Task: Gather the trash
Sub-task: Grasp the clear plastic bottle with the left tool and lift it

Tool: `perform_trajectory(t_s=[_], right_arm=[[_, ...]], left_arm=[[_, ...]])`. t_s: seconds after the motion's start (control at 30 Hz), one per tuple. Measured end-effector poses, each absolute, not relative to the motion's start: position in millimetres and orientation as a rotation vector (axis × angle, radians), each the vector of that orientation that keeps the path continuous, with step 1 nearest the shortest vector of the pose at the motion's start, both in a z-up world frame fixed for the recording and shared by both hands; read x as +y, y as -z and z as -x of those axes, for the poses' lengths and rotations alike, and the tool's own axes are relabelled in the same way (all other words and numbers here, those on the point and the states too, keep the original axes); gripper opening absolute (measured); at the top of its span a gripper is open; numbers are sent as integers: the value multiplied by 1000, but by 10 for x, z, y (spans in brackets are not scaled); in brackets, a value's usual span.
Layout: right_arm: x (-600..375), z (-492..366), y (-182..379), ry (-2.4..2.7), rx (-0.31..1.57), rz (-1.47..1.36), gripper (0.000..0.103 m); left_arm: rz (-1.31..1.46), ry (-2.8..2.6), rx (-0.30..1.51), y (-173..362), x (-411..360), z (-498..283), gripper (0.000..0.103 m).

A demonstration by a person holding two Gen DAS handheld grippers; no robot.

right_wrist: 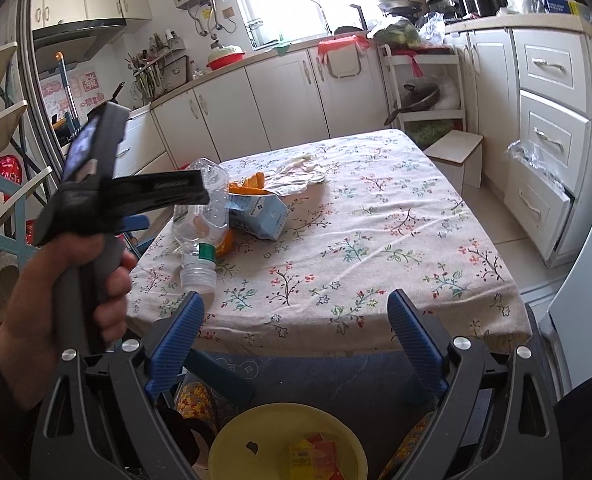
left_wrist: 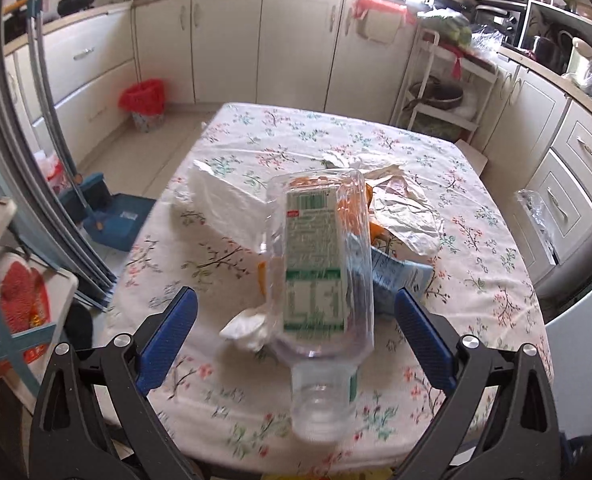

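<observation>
1. The left gripper (left_wrist: pixel 296 316), with black arms and blue ribbed pads, is spread wide; its pads stand on either side of a clear, empty plastic bottle with a green-and-white label (left_wrist: pixel 320 268), and neither pad touches it.
2. The bottle lies on its side on the table covered with a cream floral cloth (left_wrist: pixel 476 248), its open neck with a green ring pointing toward the near edge.
3. Just behind and beside the bottle lies a heap of rubbish: a white crumpled tissue (left_wrist: pixel 247 328) at its near left, a white paper napkin (left_wrist: pixel 223 200) further back, a light-blue squashed carton (left_wrist: pixel 396 276) at its right, orange peel (left_wrist: pixel 376 228) and a silvery crumpled wrapper (left_wrist: pixel 408 208).
4. In the right wrist view, a hand (right_wrist: pixel 95 280) grips the handle of the left tool over the table's left side.
5. The right gripper (right_wrist: pixel 296 312) is likewise spread wide and pinches nothing; it hangs off the near table edge, above a yellow round bowl (right_wrist: pixel 255 432) holding small orange and yellow scraps (right_wrist: pixel 316 456).
6. A red-lined bin (left_wrist: pixel 143 104) stands on the floor well beyond the table.
</observation>
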State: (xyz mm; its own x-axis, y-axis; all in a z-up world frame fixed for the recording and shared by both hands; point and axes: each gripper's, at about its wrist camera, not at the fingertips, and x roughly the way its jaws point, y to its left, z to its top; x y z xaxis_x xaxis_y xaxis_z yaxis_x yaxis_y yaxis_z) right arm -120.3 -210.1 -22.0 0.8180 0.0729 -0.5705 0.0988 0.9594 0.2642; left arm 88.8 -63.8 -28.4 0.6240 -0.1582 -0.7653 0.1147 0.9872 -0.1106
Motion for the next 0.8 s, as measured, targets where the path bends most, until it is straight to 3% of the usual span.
perform_trajectory(t_s=[0.03, 0.1, 0.17, 0.47, 0.8], right_arm=[[-2114, 1199, 227, 13, 619, -296, 89], [-2131, 1186, 241, 9, 626, -309, 89], [-2147, 1179, 248, 5, 631, -319, 89], [-2183, 1193, 261, 6, 641, -336, 89], [-2045, 1130, 296, 1, 667, -286, 89]], left_arm=[[52, 160, 893, 301, -655, -933, 87], [59, 178, 929, 365, -688, -1013, 67], [95, 212, 964, 430, -693, -1086, 55], [156, 250, 909, 271, -575, -985, 52], [242, 241, 812, -170, 79, -695, 53]])
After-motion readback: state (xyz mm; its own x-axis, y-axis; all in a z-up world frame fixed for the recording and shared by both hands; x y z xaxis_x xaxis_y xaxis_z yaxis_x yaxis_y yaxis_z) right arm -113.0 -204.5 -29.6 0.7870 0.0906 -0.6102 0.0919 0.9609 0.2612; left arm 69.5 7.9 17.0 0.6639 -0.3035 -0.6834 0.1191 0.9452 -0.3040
